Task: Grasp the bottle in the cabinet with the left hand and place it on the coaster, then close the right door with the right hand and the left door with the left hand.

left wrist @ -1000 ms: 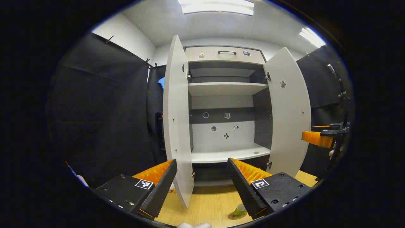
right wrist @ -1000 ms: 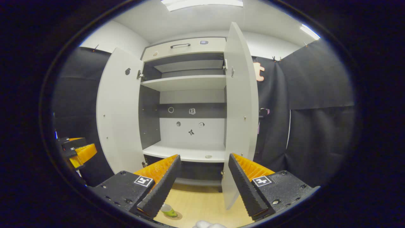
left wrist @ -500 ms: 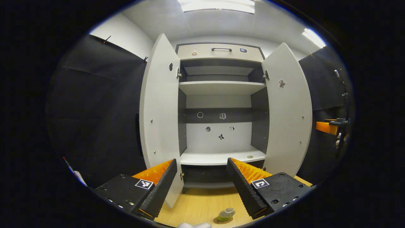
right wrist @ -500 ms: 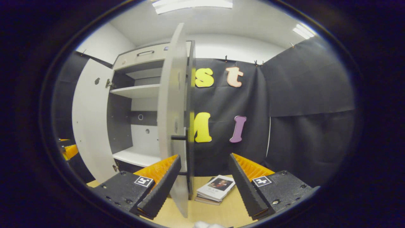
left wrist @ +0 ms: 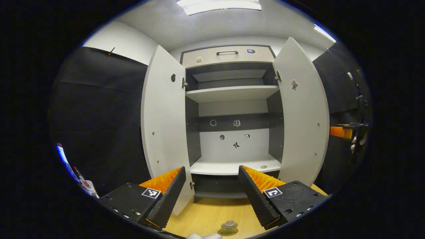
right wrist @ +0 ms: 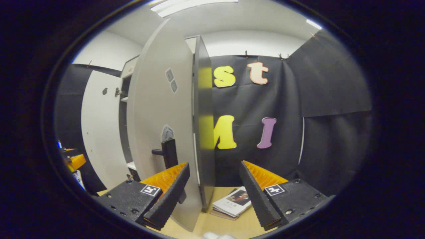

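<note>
grey laminate right door [right wrist: 159, 132] is hanging open, rigid and light on its hinges; right gripper [right wrist: 212, 196], fingers apart, should be pushing near the black handle [right wrist: 169, 152].

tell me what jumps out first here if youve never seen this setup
The tall cabinet stands dead ahead with both doors swung wide and bare shelves. In the right gripper view the right door looms edge-on just past the open right gripper. Low on the table, the bottle sits on its coaster.
</note>
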